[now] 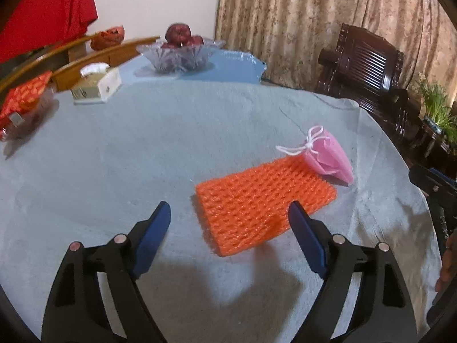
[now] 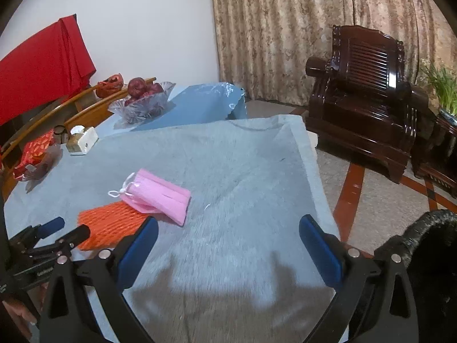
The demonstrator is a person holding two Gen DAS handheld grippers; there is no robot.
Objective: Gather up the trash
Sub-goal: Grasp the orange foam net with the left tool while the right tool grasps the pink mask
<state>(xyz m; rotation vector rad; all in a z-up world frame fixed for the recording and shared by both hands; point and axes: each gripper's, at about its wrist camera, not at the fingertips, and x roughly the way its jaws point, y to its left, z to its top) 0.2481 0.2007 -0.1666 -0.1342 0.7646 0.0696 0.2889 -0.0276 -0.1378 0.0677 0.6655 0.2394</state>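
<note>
An orange foam fruit net [image 1: 265, 205] lies flat on the grey tablecloth [image 1: 142, 157], with a folded pink face mask [image 1: 328, 154] resting on its far right corner. My left gripper [image 1: 228, 208] is open just above the cloth, and the net's near end lies between its blue fingertips without either pad pressing it. In the right wrist view the mask [image 2: 157, 197] and net [image 2: 111, 223] sit left of centre. My right gripper [image 2: 228, 223] is open over bare cloth, to the right of both items. The left gripper [image 2: 67, 228] shows at the net's left end.
At the back left stand a glass bowl of apples [image 1: 180, 53], a tissue box [image 1: 97, 84] and a red wrapped packet [image 1: 22, 100]. The table edge [image 2: 320, 171] drops to the floor on the right. A dark wooden armchair [image 2: 362, 100] stands beyond, and a black woven rim [image 2: 428, 225] shows at lower right.
</note>
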